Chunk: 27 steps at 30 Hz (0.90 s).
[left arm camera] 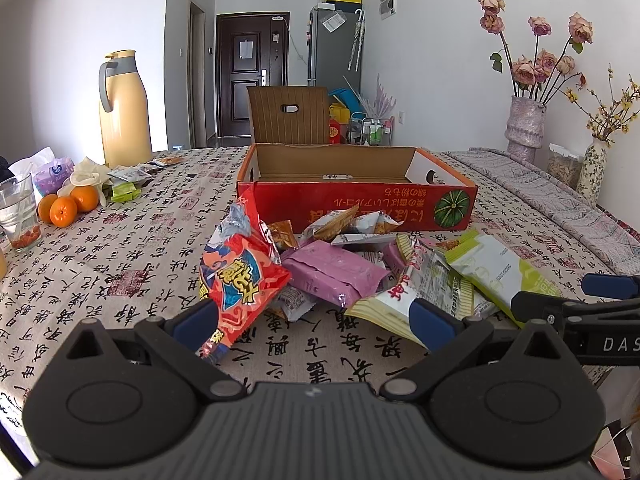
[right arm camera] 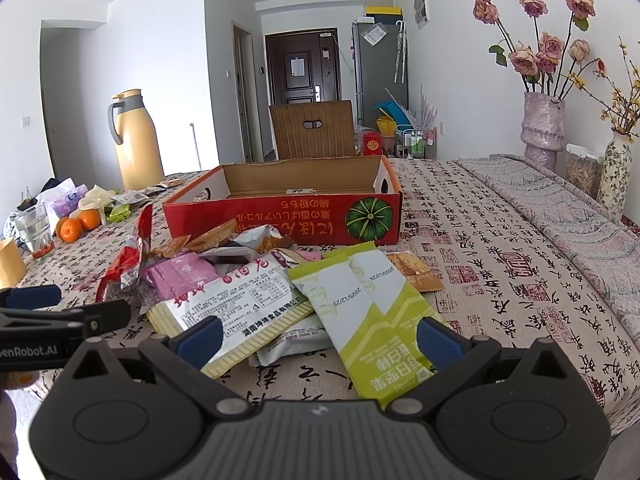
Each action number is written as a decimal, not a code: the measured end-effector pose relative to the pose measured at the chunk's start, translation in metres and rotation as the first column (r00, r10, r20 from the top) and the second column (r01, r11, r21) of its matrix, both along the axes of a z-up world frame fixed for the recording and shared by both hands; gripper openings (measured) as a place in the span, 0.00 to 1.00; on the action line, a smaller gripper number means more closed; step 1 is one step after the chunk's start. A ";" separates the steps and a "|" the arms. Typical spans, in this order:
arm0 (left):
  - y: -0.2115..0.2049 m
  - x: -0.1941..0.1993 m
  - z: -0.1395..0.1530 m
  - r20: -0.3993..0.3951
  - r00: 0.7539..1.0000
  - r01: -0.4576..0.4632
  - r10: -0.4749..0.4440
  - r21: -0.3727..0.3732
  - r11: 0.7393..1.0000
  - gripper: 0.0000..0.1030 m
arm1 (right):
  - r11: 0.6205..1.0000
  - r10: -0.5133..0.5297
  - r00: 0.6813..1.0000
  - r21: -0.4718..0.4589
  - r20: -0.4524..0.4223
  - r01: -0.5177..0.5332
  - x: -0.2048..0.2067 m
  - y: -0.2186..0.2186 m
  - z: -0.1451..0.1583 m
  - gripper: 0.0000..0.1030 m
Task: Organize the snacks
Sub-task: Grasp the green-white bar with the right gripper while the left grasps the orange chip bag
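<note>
You are at the start of the sorting: the snack pile [left arm camera: 344, 268] lies loose on the tablecloth [left arm camera: 120, 264] just in front of the red cardboard box [left arm camera: 352, 204], and from here the box looks nearly bare inside. Your left gripper [left arm camera: 316, 320] is spread wide and holds nothing, with the orange-red packet [left arm camera: 240, 276] leaning close by its left finger. Your right gripper [right arm camera: 320, 340] is likewise spread and empty, its fingers either side of the white printed packet [right arm camera: 236, 308] and the green-and-white packets [right arm camera: 372, 320] at the near edge of the pile. The next move, as I judge it, calls for you to pick one packet, close on a free edge so the neighbours do not drag along, then carry it over the box's near wall
</note>
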<state>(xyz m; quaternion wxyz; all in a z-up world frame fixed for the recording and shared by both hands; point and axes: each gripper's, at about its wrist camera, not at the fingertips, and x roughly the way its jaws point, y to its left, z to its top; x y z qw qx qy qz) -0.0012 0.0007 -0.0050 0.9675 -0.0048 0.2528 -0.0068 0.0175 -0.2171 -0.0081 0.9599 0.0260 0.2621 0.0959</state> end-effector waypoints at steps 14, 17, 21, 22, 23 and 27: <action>0.004 0.007 -0.005 -0.010 1.000 -0.014 0.014 0.000 1.000 1.00 | 0.998 -0.013 1.000 -0.057 -0.003 0.012 0.012 -0.005 -0.008 0.91; 0.005 0.009 -0.005 -0.017 1.000 -0.016 0.016 -0.002 1.000 1.00 | 0.996 0.001 1.000 -0.086 -0.013 -0.003 0.023 -0.008 -0.013 0.82; 0.006 0.011 -0.006 -0.023 1.000 -0.020 0.020 -0.002 1.000 1.00 | 0.991 0.031 0.999 -0.129 -0.042 -0.036 0.041 -0.008 -0.022 0.68; 0.006 0.011 -0.007 -0.024 0.999 -0.021 0.021 -0.002 1.000 1.00 | 0.989 0.039 0.998 -0.141 -0.048 -0.046 0.045 -0.008 -0.024 0.65; 0.006 0.011 -0.007 -0.026 0.999 -0.023 0.023 -0.001 1.000 1.00 | 0.987 0.049 0.998 -0.153 -0.050 -0.056 0.048 -0.007 -0.026 0.64; 0.007 0.014 -0.007 -0.031 0.999 -0.031 0.031 0.000 1.000 1.00 | 0.975 0.077 0.996 -0.207 -0.055 -0.087 0.059 0.000 -0.032 0.53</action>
